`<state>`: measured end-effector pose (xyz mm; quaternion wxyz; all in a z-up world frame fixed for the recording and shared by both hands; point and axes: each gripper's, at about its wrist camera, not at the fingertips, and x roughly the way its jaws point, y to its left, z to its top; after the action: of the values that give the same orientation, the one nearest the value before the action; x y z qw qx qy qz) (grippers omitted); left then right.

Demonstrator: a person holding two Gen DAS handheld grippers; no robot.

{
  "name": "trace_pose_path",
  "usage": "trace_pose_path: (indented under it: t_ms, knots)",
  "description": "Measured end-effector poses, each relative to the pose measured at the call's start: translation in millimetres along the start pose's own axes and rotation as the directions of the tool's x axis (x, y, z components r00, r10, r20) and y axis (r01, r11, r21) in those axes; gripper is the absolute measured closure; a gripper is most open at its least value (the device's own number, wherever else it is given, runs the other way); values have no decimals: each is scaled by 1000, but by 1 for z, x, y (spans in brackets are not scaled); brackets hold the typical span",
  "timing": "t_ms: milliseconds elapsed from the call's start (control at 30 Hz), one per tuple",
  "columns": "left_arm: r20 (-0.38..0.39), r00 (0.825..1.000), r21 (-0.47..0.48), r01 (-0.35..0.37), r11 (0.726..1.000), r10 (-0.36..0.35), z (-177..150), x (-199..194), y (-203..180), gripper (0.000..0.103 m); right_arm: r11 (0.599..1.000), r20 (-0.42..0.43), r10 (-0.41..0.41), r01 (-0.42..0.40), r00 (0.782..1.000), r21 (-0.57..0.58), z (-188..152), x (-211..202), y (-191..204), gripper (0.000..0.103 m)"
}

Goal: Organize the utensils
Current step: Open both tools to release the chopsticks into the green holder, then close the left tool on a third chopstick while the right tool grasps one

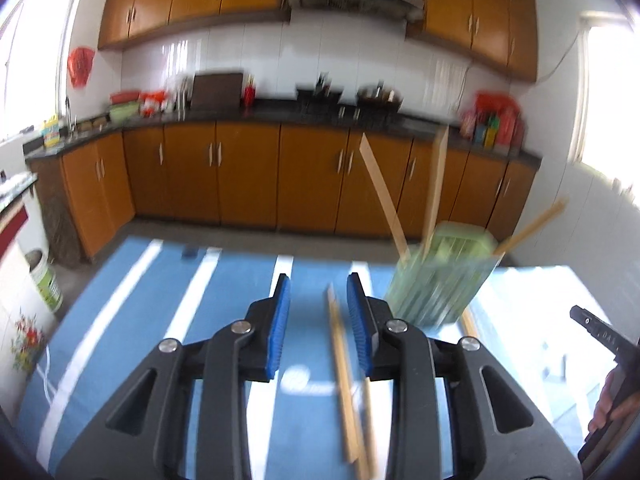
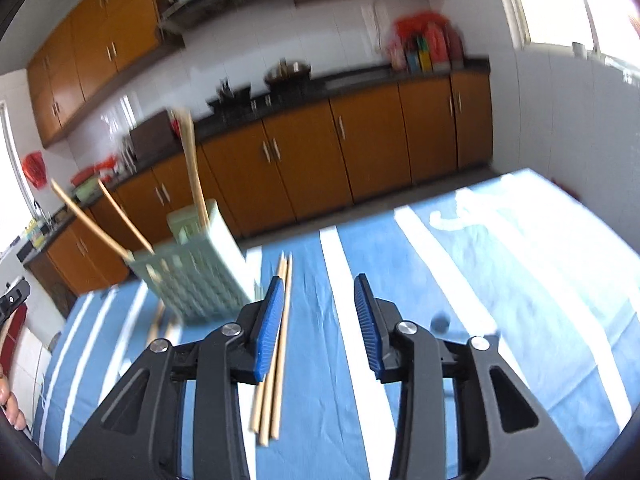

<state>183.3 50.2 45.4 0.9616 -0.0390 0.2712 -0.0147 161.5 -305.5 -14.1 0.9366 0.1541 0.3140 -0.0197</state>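
Observation:
A pale green slotted utensil holder (image 1: 440, 276) stands on the blue striped tablecloth (image 1: 200, 320) and has three wooden chopsticks (image 1: 382, 192) sticking out. It also shows in the right wrist view (image 2: 200, 264) with its chopsticks (image 2: 192, 164). My left gripper (image 1: 318, 320) is open and empty above the cloth; loose chopsticks (image 1: 344, 392) lie on the cloth just inside its right finger. My right gripper (image 2: 320, 320) is open and empty; three loose chopsticks (image 2: 276, 360) lie on the cloth by its left finger, right of the holder.
Another chopstick (image 1: 468, 324) lies on the cloth beside the holder, and more lie at its base (image 2: 160, 324). The other hand-held gripper (image 1: 608, 344) shows at the right edge. Orange kitchen cabinets (image 1: 240, 176) and a cluttered counter stand beyond the table's far edge.

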Motion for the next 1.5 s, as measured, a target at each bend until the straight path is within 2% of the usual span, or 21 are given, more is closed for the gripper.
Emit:
trace_pose_path:
  t_ms: [67, 167, 300, 433, 600, 700, 767, 833, 933, 1200, 1333, 1400, 1500]
  knots:
    - [-72, 997, 3, -7, 1000, 8, -21, 18, 7, 73, 1000, -98, 16, -18, 995, -21, -16, 25, 7, 82]
    - [-152, 988, -8, -4, 1000, 3, -47, 37, 16, 73, 997, -182, 37, -48, 983, -58, -36, 49, 23, 85]
    - [-220, 975, -43, 17, 999, -26, -68, 50, 27, 73, 993, -237, 36, -62, 971, -102, -51, 71, 40, 86]
    - [-246, 969, -55, 25, 998, -38, -76, 56, 29, 73, 992, -269, 14, -48, 963, -120, -56, 86, 40, 86]
    - [-270, 961, -52, 46, 998, -58, -77, 64, 24, 73, 989, -264, -22, -18, 964, -148, -60, 89, 35, 95]
    - [-293, 953, -53, 67, 996, -79, -79, 71, 16, 73, 987, -239, -89, 54, 967, -150, -58, 83, 24, 95]
    - [-308, 947, -52, 81, 995, -93, -83, 76, 12, 73, 990, -227, -123, 103, 966, -97, -54, 79, 7, 95]
    - [-324, 940, -50, 99, 994, -110, -86, 80, 6, 74, 992, -226, -121, 107, 967, -71, -52, 79, -1, 95]
    - [-346, 930, -28, 125, 992, -127, -91, 87, -4, 78, 989, -220, -126, 107, 967, -99, -54, 77, -1, 95]
    - [-398, 910, 21, 135, 991, -116, -107, 100, -18, 85, 987, -210, -131, 107, 969, -121, -55, 76, 3, 95]
    - [-399, 912, 33, 123, 992, -100, -109, 103, -20, 86, 986, -206, -131, 106, 970, -129, -55, 76, 4, 95]
    - [-394, 917, 51, 92, 994, -64, -110, 105, -20, 94, 985, -204, -135, 108, 970, -135, -55, 76, 4, 95]
    - [-385, 922, 53, 62, 997, -37, -109, 106, -16, 95, 985, -204, -133, 106, 970, -139, -55, 76, 5, 95]
